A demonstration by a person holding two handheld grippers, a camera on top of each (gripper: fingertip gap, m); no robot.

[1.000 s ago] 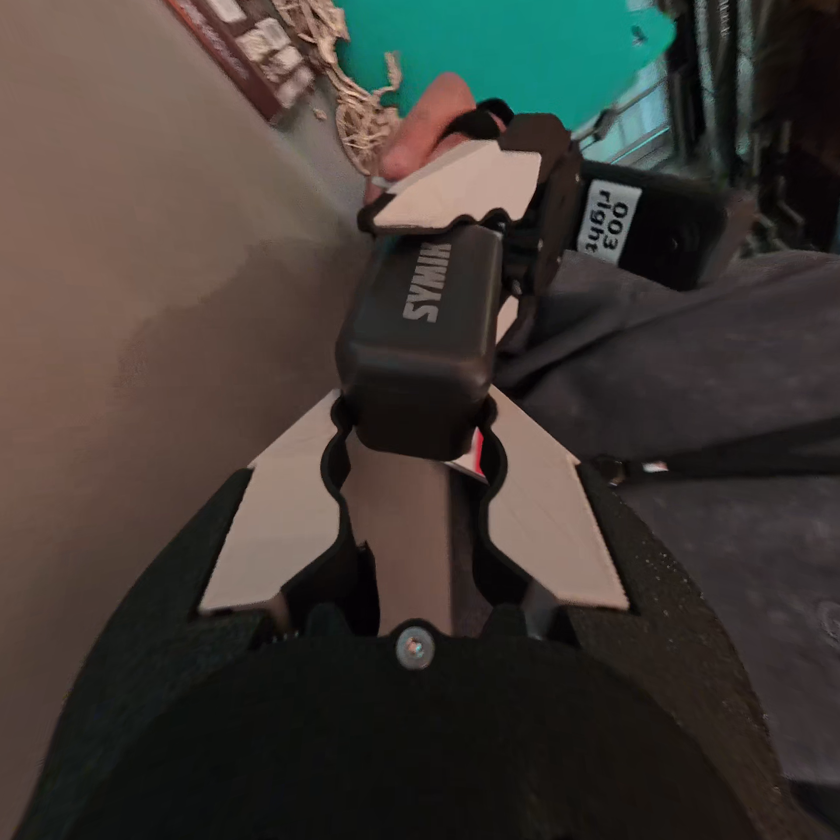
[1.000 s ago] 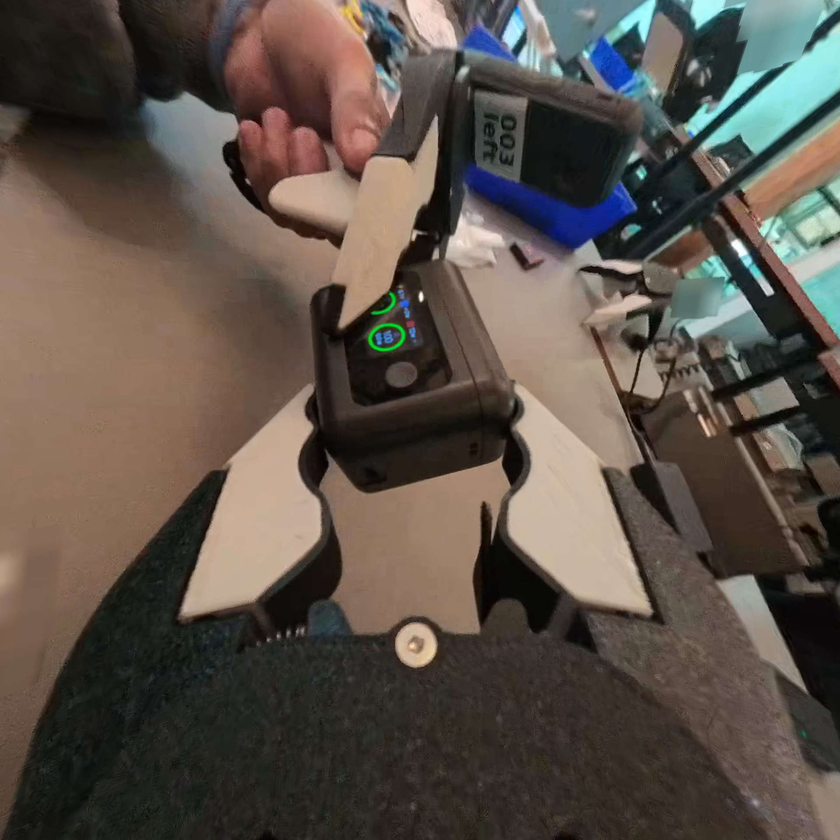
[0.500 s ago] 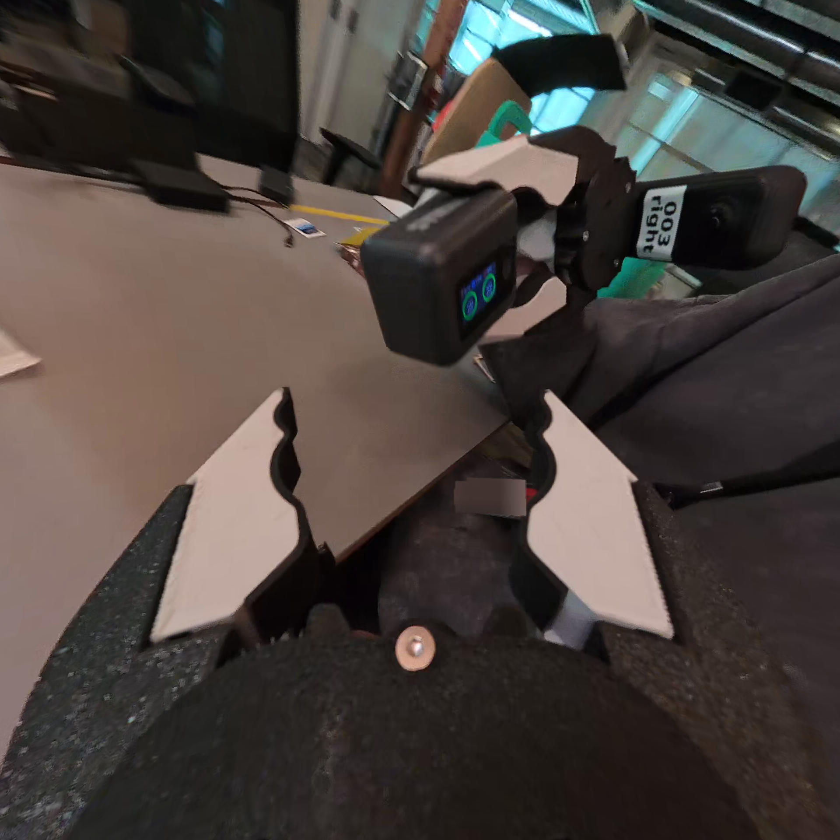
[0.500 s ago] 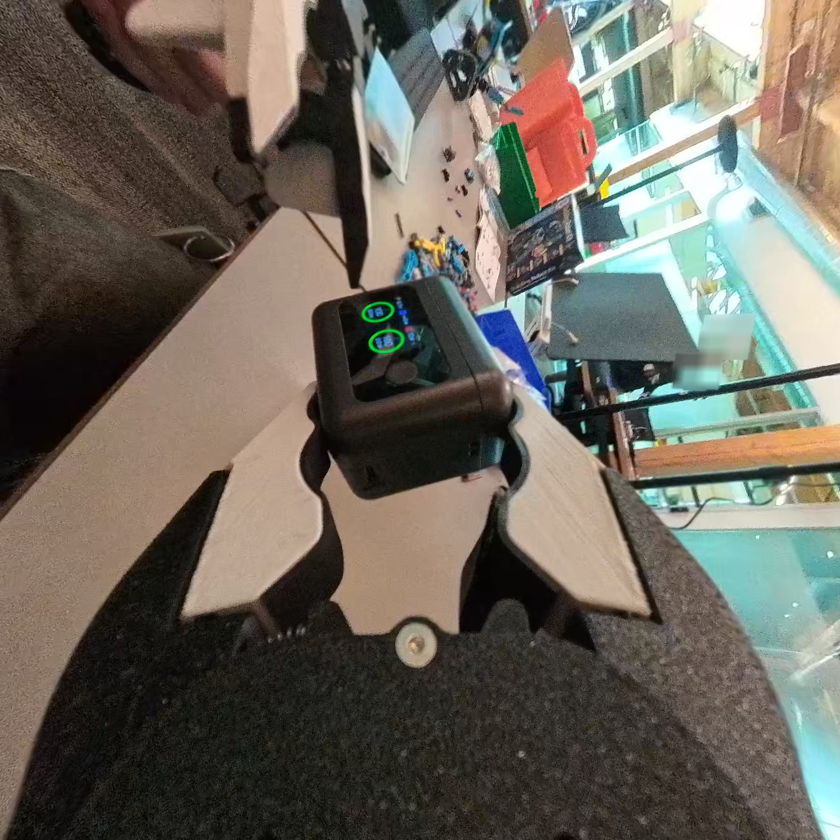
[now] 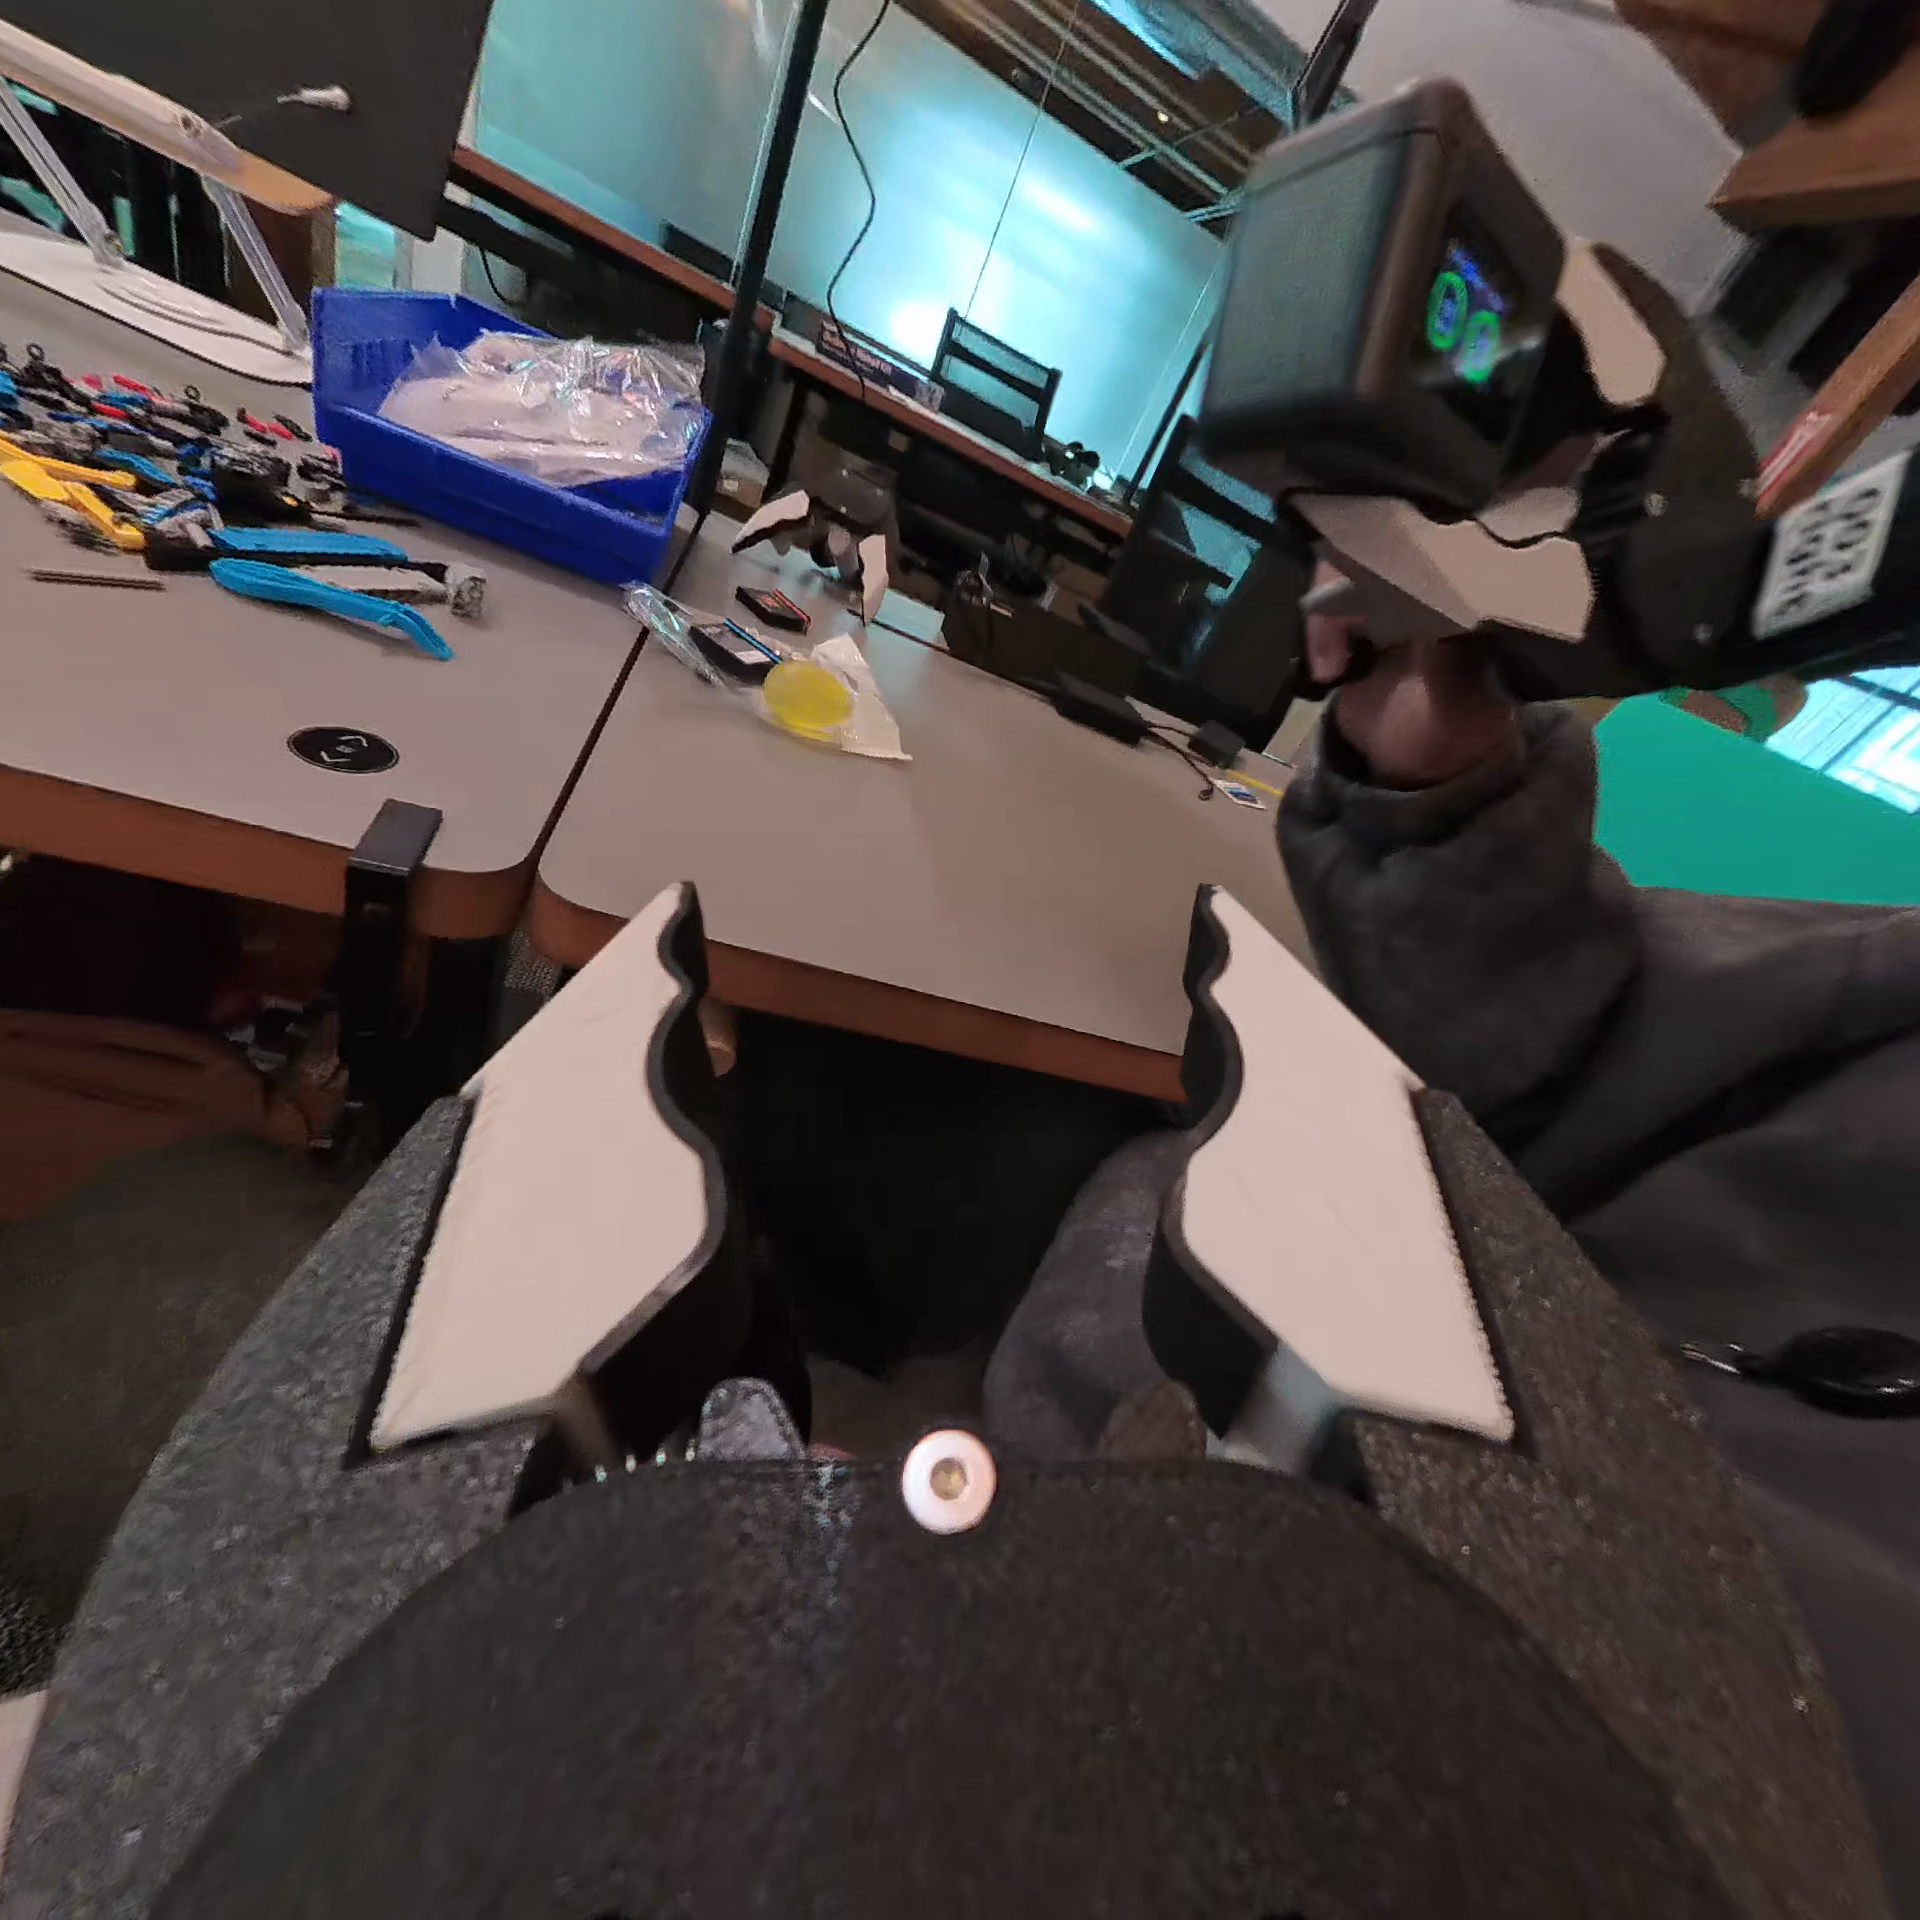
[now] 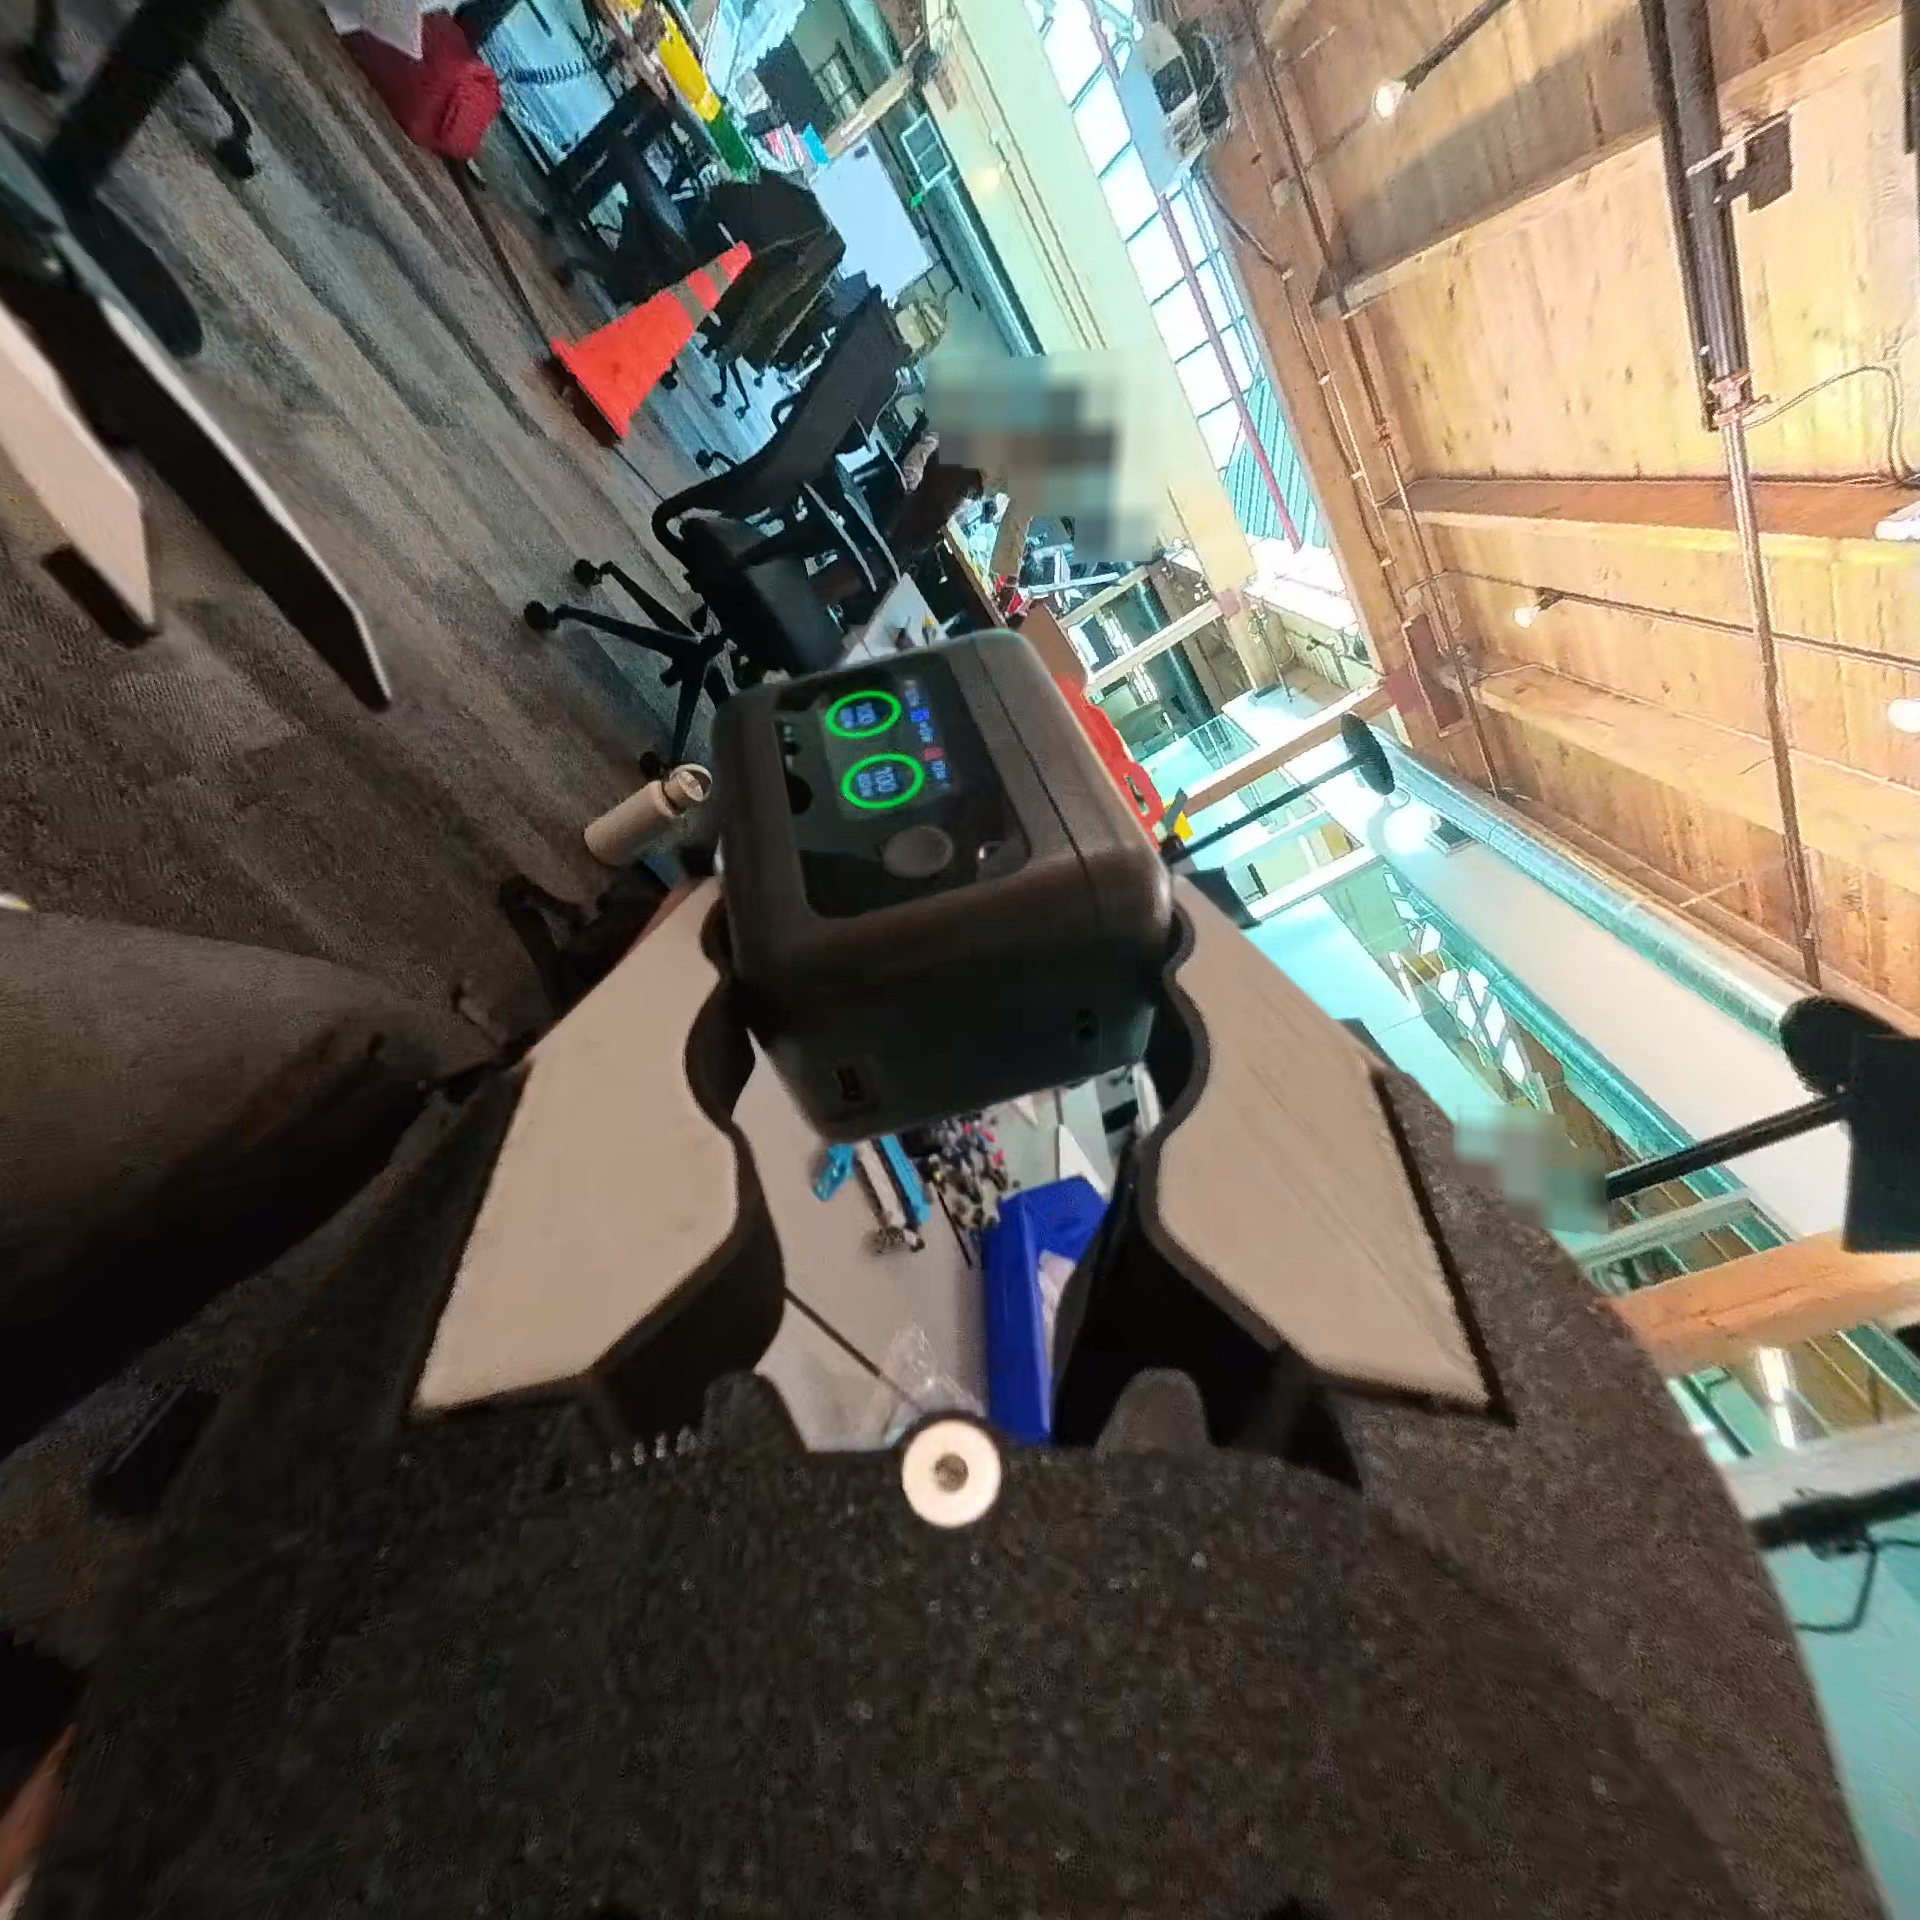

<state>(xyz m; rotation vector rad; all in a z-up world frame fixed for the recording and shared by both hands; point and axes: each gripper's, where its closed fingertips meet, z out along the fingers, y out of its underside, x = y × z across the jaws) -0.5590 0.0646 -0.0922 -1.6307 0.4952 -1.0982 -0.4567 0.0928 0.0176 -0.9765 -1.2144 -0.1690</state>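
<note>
Left tongs (image 5: 940, 1049) now spread wide, empty, held off edge of grey worktop (image 5: 935, 831); a second ago small black box-shaped device with lit screen (image 6: 935, 883) was pinched from both sides. Device now gripped by right tongs (image 6: 945, 935) alone, closed on its sides, raised in air well clear of worktop. Handover to right side judged complete. Blue plastic bin (image 5: 499, 457) and blue-handled pliers (image 5: 322, 592) seen on worktop beyond.

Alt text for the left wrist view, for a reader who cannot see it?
The open, empty left gripper points at a grey desk, while at upper right the right gripper, held by a hand, grips a small black box with a lit screen. A blue bin sits farther left.
</note>
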